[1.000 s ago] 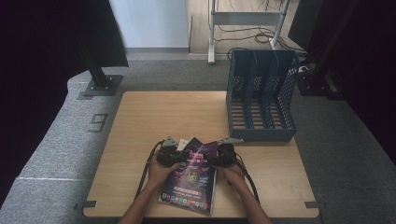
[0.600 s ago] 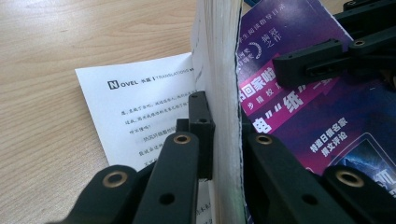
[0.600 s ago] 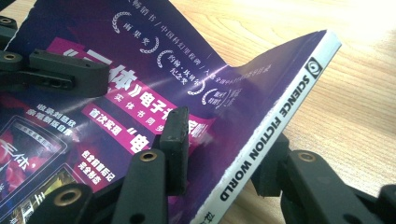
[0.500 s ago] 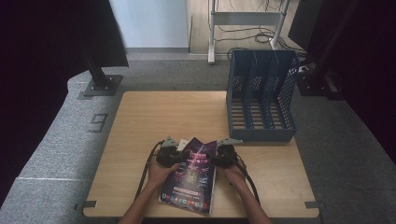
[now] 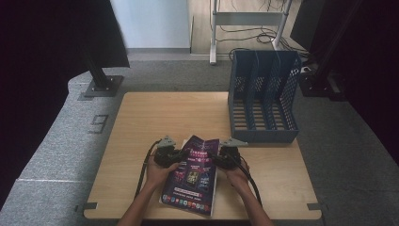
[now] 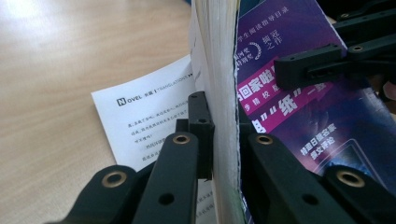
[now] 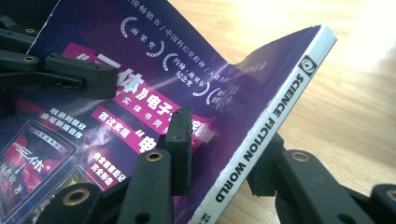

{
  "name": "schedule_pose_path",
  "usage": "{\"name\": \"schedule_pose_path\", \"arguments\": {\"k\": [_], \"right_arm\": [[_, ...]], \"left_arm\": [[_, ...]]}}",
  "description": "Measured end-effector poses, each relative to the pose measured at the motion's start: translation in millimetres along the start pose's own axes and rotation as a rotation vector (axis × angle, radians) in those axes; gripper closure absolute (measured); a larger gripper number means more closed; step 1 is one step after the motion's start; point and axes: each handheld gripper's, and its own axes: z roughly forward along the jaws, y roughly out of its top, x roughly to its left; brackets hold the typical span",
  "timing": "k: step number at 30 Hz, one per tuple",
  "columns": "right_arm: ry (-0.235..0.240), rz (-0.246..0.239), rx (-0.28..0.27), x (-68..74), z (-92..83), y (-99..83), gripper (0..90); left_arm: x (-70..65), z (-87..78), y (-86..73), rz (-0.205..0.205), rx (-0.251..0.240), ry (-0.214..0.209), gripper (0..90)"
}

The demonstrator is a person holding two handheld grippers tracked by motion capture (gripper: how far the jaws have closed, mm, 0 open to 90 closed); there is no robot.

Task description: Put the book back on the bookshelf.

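Lower centre of the high view: purple magazine point(image 5: 194, 175) lies at the near edge of the surface point(image 5: 150, 122), a hand on each side of it. Left gripper point(image 5: 165, 154) clamps the magazine's left, page-edge side; in the left gripper view its jaws sit tight on the page block point(image 6: 219, 116), which is raised on edge off a white printed sheet point(image 6: 144, 116) lying flat on the wood. Right gripper point(image 5: 227, 155) clamps the spine side; the right gripper view shows the jaws straddling the white spine point(image 7: 275, 116) reading SCIENCE FICTION WORLD, cover bowed up. Two-sided grip likely there to keep a floppy thing from sagging while lifted. Farther off, upper right of the high view: blue slotted file rack point(image 5: 263, 101) stands upright, slots look vacant, well apart from the magazine, probably where it goes.
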Motion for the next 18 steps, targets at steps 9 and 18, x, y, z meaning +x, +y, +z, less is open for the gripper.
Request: {"name": "schedule_pose_path", "arguments": {"k": [9, 18], "right_arm": [[0.018, -0.013, -0.080, 5.1, -17.3, 8.9, 68.7], [0.032, -0.024, -0.122, 7.8, -27.9, 13.8, 69.6]], "left_arm": [[-7.3, -12.5, 11.0, 0.031, -0.052, 0.008, 85.5], [-13.8, -21.5, 19.9, 0.057, -0.085, 0.011, 85.4]]}}
